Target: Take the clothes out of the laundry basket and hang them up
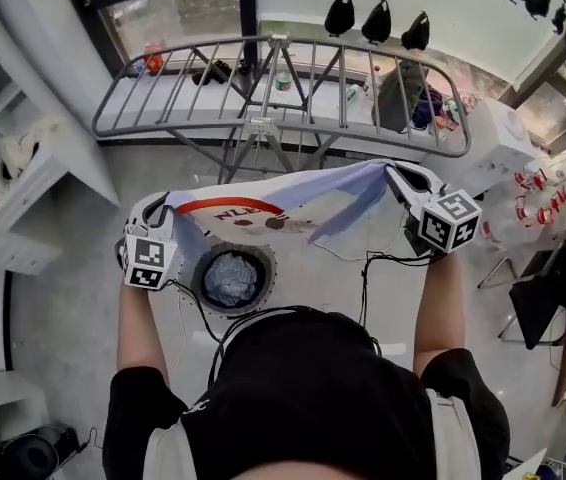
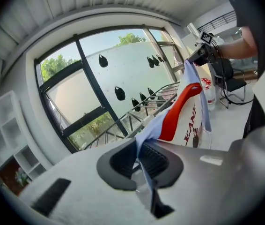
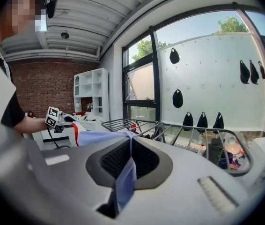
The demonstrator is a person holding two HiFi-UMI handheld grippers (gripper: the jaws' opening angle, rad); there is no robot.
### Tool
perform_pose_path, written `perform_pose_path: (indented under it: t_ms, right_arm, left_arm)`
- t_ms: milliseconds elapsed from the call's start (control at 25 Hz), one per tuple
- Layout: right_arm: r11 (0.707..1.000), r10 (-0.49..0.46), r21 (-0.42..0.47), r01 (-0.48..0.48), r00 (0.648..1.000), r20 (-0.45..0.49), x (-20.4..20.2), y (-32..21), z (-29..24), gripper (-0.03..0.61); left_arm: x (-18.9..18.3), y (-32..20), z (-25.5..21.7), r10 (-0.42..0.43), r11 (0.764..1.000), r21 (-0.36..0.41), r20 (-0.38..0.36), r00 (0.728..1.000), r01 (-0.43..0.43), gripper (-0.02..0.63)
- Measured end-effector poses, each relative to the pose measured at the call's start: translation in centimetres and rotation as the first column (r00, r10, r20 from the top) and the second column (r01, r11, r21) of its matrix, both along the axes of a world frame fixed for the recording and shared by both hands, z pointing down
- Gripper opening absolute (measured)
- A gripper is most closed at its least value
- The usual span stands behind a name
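Left claw (image 2: 140,162) was clamped shut on one edge of the pale blue-and-white garment (image 1: 283,206). Right claw (image 3: 127,159) was pinched tight on the opposite edge. The garment was stretched out in the air between the two claws, with a red stripe near its left end. The laundry basket (image 1: 199,268) sat on the floor below, nearer the left claw, with grey cloth (image 1: 231,278) inside. The drying rack (image 1: 283,118) stood just past the garment on the far side, in front of the window (image 1: 178,13).
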State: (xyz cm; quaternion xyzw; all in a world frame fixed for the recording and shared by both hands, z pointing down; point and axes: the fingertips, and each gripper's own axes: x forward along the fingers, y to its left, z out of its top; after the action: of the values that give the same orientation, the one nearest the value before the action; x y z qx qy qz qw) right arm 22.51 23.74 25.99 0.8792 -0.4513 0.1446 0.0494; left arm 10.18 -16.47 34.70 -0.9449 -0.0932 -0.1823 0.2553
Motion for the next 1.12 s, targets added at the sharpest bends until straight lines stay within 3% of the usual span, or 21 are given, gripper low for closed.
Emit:
perform_pose_path:
  t_ms: [240,640,920,1120]
  right_arm:
    - [0.998,0.064,-0.023,-0.065,0.996,-0.063,1.3,5.7,-1.6,0.025]
    - [0.97,0.22,-0.074,-0.233,0.964,-0.149,2.0,16.3,-3.8,0.025]
    - [0.939,0.313,-0.081,-0.335,0.927,-0.206,3.1,25.9,-5.6,0.025]
    - [0.92,0.342,-0.108,-0.376,0.906,-0.249,2.3,27.6,-5.8,0.026]
  left_arm:
    - [3.3,4.3,-6.4,0.088,0.996,0.03,-0.085,0.993,-0.086,0.015]
    - [9.1,13.6,-10.3,0.232,0.972,0.077,-0.121,0.965,-0.224,0.017]
    - [13.5,22.4,-14.0,0.287,0.957,0.082,-0.173,0.942,-0.277,0.017]
    - [14.2,23.9,-14.9,0.319,0.948,0.094,-0.208,0.925,-0.306,0.018]
